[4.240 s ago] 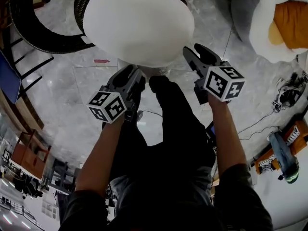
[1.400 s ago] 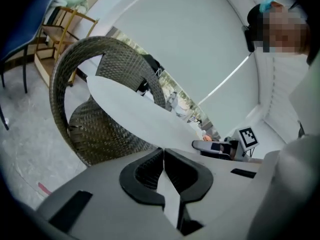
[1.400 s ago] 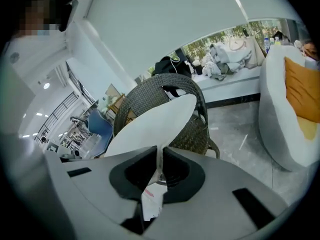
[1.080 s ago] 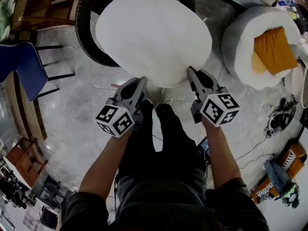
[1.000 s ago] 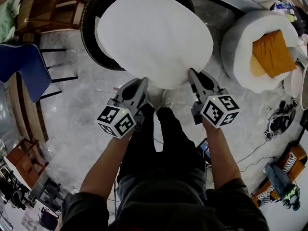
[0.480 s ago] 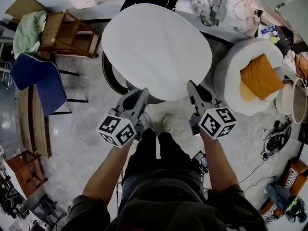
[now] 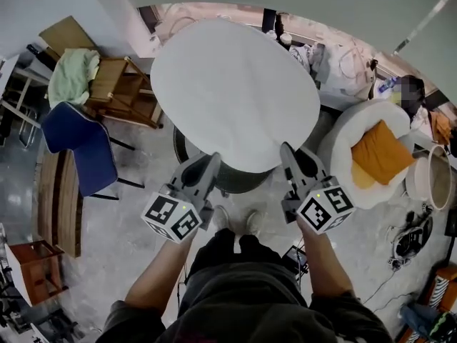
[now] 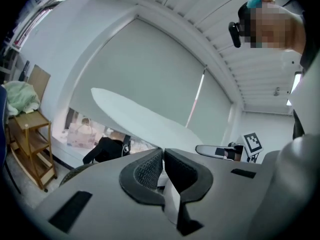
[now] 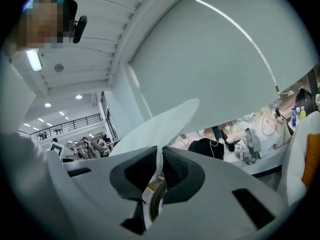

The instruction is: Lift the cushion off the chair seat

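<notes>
A large white oval cushion (image 7: 234, 91) hangs in the air, held nearly level well above the dark round wicker chair (image 7: 239, 177), which shows only as a dark rim under its near edge. My left gripper (image 7: 214, 158) is shut on the cushion's near left edge, and my right gripper (image 7: 285, 149) is shut on its near right edge. In the left gripper view the cushion (image 8: 145, 121) stretches away from the pinched jaws (image 8: 163, 156). In the right gripper view its edge (image 9: 155, 126) is clamped between the pads (image 9: 159, 166).
A blue chair (image 7: 78, 148) and a wooden rack (image 7: 118, 84) with a green cloth stand on the left. A white round seat (image 7: 364, 156) with an orange pillow (image 7: 378, 152) is on the right. Cables and clutter lie on the marble floor at lower right.
Both grippers have risen together with the cushion, which has come up off the wicker chair. The chair now lies far below and more of the room shows.
</notes>
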### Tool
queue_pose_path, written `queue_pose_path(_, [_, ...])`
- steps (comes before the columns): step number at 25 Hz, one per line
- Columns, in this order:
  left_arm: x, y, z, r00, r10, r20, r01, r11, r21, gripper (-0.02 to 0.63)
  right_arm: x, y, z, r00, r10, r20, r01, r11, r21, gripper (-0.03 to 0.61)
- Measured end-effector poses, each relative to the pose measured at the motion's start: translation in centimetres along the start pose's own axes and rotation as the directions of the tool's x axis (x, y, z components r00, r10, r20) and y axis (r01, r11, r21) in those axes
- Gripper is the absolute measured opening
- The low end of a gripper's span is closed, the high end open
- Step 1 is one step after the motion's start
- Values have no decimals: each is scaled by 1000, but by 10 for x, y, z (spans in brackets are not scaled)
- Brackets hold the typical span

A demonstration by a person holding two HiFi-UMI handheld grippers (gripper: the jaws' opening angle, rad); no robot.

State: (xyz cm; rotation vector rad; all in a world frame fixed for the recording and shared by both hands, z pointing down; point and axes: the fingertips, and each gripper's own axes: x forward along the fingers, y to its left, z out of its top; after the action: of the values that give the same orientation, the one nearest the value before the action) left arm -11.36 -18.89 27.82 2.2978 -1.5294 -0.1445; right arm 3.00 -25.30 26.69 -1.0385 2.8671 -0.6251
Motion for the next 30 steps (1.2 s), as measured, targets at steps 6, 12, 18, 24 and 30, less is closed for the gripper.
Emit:
queue_pose_path(6, [-12,-18,76,995,-37,90,30,996,84,17,-3,38,70,994,27,102,-21,998,-60,31])
queue_pose_path(12, [-22,-23,142,983,-95,158,69,984,162,18,1,73,129,979,34,203,-10,993,-121,31])
queue_pose_path(18, [-35,-29,203,961,-147,235,92,968,232,17,2,111,183,952,55,300,2,982,-187,31])
queue_pose_path(24, [-47,-39,250,936,-193,294,105,951,290,17,-1,140,225,922,79,379,13,972,-235,30])
queue_pose_path(30, [-55,-50,288,911,-232,341,113,936,334,17,-7,163,260,897,108,428,21,958,-285,31])
